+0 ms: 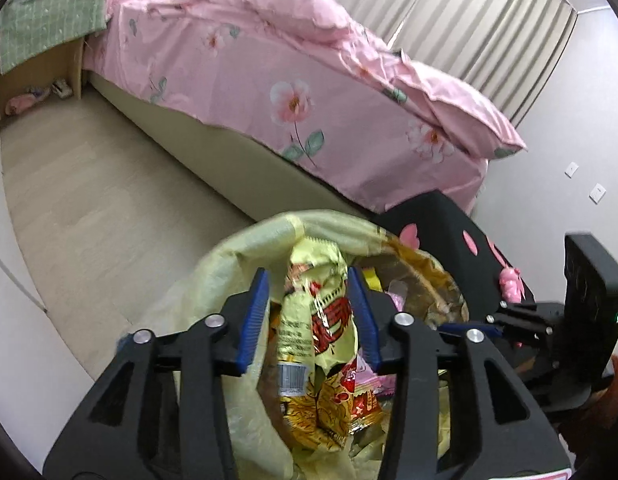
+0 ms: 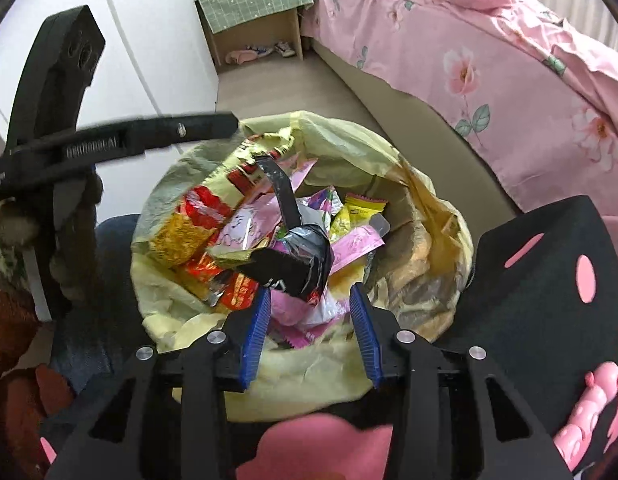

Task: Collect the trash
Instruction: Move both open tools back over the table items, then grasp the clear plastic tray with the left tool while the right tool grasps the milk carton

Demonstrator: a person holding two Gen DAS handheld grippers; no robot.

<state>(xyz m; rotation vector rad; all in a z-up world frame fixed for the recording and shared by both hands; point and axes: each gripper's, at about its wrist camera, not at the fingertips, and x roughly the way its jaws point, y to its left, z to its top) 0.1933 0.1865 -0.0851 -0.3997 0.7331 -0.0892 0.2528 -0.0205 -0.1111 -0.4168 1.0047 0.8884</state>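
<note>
The yellow trash bag point(image 2: 389, 160) stands open on the floor beside the bed point(image 2: 489, 52) with its pink flowered cover, and is full of snack wrappers. The left tongs point(image 1: 309, 316) hang over the bag's mouth, parted, with a yellow and red wrapper point(image 1: 315, 320) between the blue pads but loose; its printed writing is too blurred to read. The right tongs point(image 2: 311, 332) stand parted at the bag's near rim, just below a crumpled black wrapper point(image 2: 297, 264), gripping nothing.
</note>
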